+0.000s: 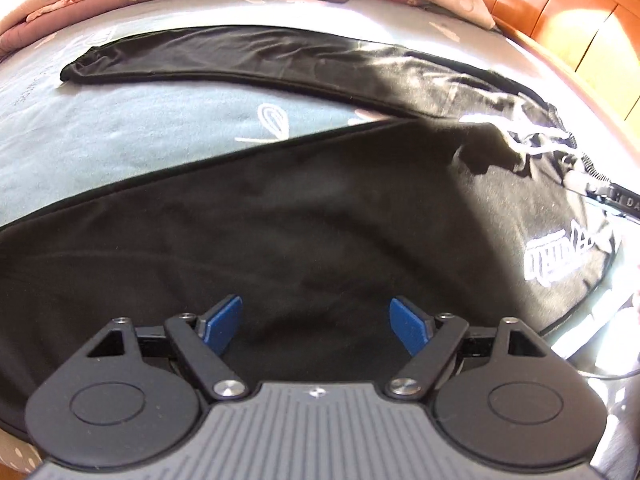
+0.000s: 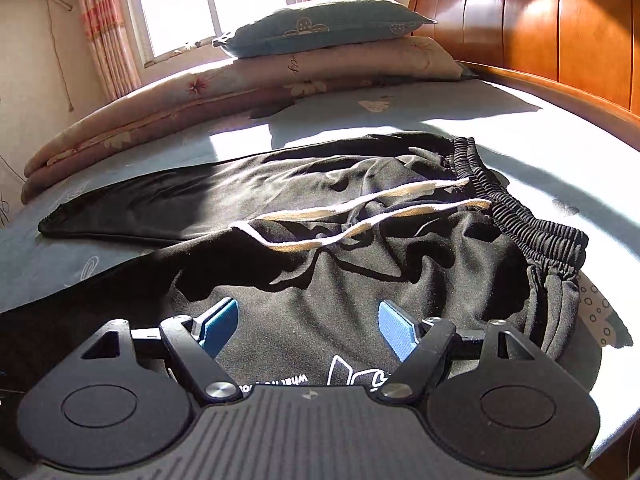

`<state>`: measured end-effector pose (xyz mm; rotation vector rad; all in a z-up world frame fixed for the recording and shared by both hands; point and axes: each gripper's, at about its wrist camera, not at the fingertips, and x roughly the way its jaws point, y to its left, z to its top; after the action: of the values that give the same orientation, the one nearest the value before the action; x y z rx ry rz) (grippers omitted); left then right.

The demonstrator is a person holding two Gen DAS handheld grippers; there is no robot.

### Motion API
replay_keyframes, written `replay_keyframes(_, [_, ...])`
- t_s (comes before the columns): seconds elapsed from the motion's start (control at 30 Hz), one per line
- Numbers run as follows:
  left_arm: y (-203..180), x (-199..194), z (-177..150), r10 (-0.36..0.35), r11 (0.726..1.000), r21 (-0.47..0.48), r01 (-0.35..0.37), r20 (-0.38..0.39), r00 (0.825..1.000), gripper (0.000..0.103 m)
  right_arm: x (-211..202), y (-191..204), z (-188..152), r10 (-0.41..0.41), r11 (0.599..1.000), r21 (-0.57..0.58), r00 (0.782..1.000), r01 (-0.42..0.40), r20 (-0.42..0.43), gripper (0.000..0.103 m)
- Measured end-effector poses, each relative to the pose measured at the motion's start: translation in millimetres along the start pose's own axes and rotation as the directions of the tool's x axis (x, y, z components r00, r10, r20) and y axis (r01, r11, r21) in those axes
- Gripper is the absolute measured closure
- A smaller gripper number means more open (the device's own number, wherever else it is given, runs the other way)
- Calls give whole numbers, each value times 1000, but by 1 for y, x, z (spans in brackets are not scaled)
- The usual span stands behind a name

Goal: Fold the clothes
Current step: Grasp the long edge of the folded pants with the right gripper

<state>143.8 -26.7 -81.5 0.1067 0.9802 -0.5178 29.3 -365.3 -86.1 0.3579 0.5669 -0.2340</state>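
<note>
Black sweatpants (image 1: 280, 216) lie spread on the bed, their two legs apart in a V. The far leg (image 1: 192, 56) stretches to the left, the near leg runs under my left gripper (image 1: 316, 320). That gripper hovers over the near leg, open, its blue pads (image 1: 224, 328) wide apart with nothing between them. In the right wrist view the pants (image 2: 360, 272) show their ribbed waistband (image 2: 532, 224), a white drawstring (image 2: 352, 216) and a white print by the hip. My right gripper (image 2: 308, 324) stands open above the hip area, holding nothing.
The bed sheet (image 1: 100, 132) is pale blue with a printed pattern. A folded pink floral quilt (image 2: 200, 96) and a blue pillow (image 2: 320, 28) lie at the far side. A wooden headboard (image 2: 540, 20) runs along the right, a window with curtains behind.
</note>
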Motion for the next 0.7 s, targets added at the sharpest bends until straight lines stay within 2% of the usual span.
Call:
replay_keyframes(0.07, [-3,5,7,-9,1000,7,9,17,1000,22,14,-1,11,34,999,31,999,-33,-6,22])
replay_keyframes(0.13, [-7,13,12,6,1000,15,-6,17,1000,22,24,3,21,-20,999,-30,1000,21,10,22])
replay_keyframes(0.2, [-7,21,13,-10,1000,12,10,8,1000,22,31,8,30,-92,982,-164,995,96,32,22])
replay_keyframes(0.27, [-6,28,11,-21,1000,2,21,4,1000,22,38,12,39,-145,944,-295,988,151,44,22])
replay_keyframes(0.3, [-6,32,10,-26,1000,-4,26,3,1000,22,39,12,42,-124,935,-331,992,129,37,23])
replay_keyframes(0.37, [-5,37,9,-32,999,-7,32,8,999,22,43,20,43,-63,913,-404,998,61,7,36])
replay_keyframes(0.4, [-5,38,8,-30,1000,1,30,14,999,22,46,28,42,-40,891,-454,999,32,-8,40])
replay_keyframes(0.47, [-6,38,8,-31,1000,7,31,17,999,21,53,44,37,-14,830,-558,999,-5,-29,57])
replay_keyframes(0.53, [-5,38,8,-39,999,9,39,19,999,19,66,65,26,-38,729,-684,999,4,-35,67])
replay_keyframes(0.6, [-3,38,7,-53,999,10,53,27,998,19,82,77,18,-85,652,-758,996,31,-32,74])
replay_keyframes(0.63, [-1,38,7,-59,998,6,59,30,998,19,90,82,13,-108,611,-790,994,44,-28,87])
replay_keyframes(0.67, [0,38,7,-66,998,2,66,34,997,19,95,83,12,-133,590,-806,991,57,-28,102])
replay_keyframes(0.7, [2,38,6,-71,997,-2,71,37,997,19,100,84,12,-159,571,-818,987,69,-28,101])
